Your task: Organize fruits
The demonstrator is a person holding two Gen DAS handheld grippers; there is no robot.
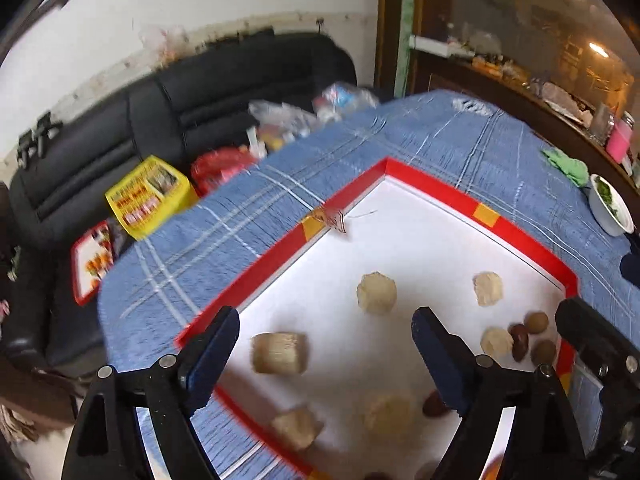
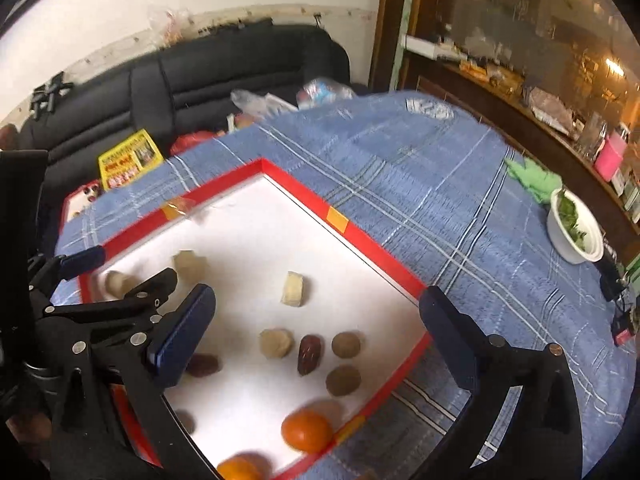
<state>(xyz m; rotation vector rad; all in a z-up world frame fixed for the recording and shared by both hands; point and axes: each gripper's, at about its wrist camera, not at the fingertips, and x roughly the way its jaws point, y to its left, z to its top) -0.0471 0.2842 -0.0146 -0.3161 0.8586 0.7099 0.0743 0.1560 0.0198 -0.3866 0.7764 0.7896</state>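
The fingers of the left gripper (image 1: 326, 354) and right gripper (image 2: 316, 320) stand wide apart, holding nothing. Pale pieces, dates (image 2: 309, 354) and oranges (image 2: 307, 430) lie loosely scattered across the red-rimmed tray (image 2: 376, 248) on the desk; grouping seems largely unfinished.

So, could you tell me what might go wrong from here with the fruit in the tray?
Both the left gripper and the right gripper are open and hold nothing.

1. The orange lies right beside the tray's low red rim; a nudge might roll it onto the blue tablecloth.

2. The date sits close among the brown round fruits, so closing on one may knock its neighbours.

3. The grippers work side by side and could collide.
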